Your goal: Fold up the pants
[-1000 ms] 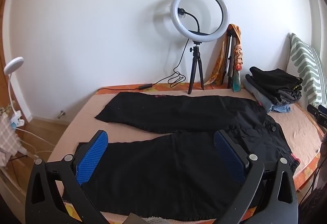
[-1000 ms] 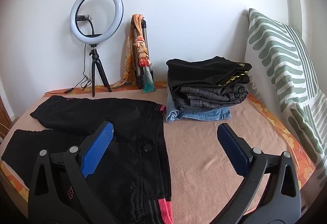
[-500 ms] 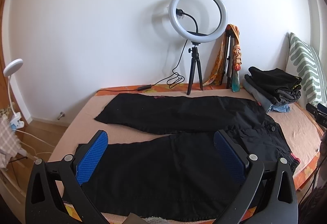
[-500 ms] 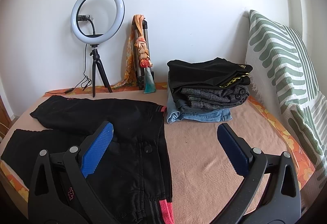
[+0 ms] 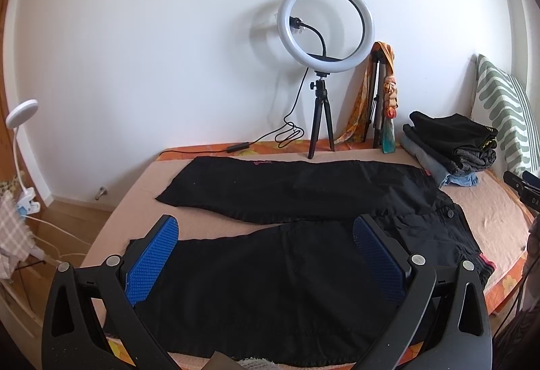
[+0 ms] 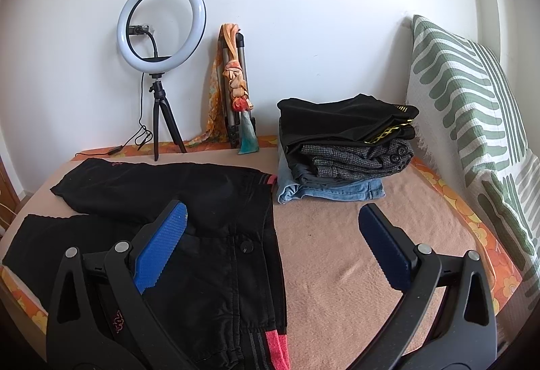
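Note:
Black pants (image 5: 290, 218) lie spread flat on the bed, legs apart and pointing left, waistband with a pink-red trim at the right. In the right wrist view the pants (image 6: 209, 221) fill the left half, with the waistband near the lower middle. My left gripper (image 5: 266, 255) is open and empty, hovering above the near leg. My right gripper (image 6: 273, 245) is open and empty, above the waistband edge and the bare blanket.
A stack of folded clothes (image 6: 341, 147) sits at the back right of the bed, also in the left wrist view (image 5: 449, 147). A ring light on a tripod (image 5: 324, 73) and a folded tripod with a scarf (image 6: 236, 89) stand by the wall. A striped pillow (image 6: 472, 106) leans at the right.
Both views have shifted very slightly; the pants have not moved and both grippers stay open.

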Action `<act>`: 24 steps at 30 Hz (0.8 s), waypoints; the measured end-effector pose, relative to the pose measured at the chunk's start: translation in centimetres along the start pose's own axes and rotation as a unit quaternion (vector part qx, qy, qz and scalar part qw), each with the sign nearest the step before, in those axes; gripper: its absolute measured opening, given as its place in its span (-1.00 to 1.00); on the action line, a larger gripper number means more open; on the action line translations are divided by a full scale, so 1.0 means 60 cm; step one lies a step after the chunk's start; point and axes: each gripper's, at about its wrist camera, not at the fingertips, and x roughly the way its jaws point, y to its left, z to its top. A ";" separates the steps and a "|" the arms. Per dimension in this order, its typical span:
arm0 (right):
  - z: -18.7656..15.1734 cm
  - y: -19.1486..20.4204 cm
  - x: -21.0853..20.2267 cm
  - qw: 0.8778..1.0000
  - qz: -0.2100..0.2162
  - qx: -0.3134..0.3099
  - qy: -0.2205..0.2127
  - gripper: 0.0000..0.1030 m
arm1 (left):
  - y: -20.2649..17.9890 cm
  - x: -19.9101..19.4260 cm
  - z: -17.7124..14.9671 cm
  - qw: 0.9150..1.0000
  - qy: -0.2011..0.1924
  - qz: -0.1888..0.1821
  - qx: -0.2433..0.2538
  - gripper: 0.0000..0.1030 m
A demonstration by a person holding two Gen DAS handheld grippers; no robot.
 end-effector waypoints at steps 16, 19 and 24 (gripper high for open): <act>0.001 0.001 -0.001 1.000 0.000 0.001 0.000 1.00 | -0.001 0.000 -0.002 1.000 0.001 0.000 0.000 0.99; 0.001 0.001 -0.001 1.000 0.001 0.001 0.000 1.00 | -0.001 0.000 -0.001 1.000 0.000 0.000 0.000 0.99; 0.002 0.003 -0.001 1.000 0.001 0.000 0.001 1.00 | -0.001 0.001 0.000 1.000 0.001 0.000 0.000 0.99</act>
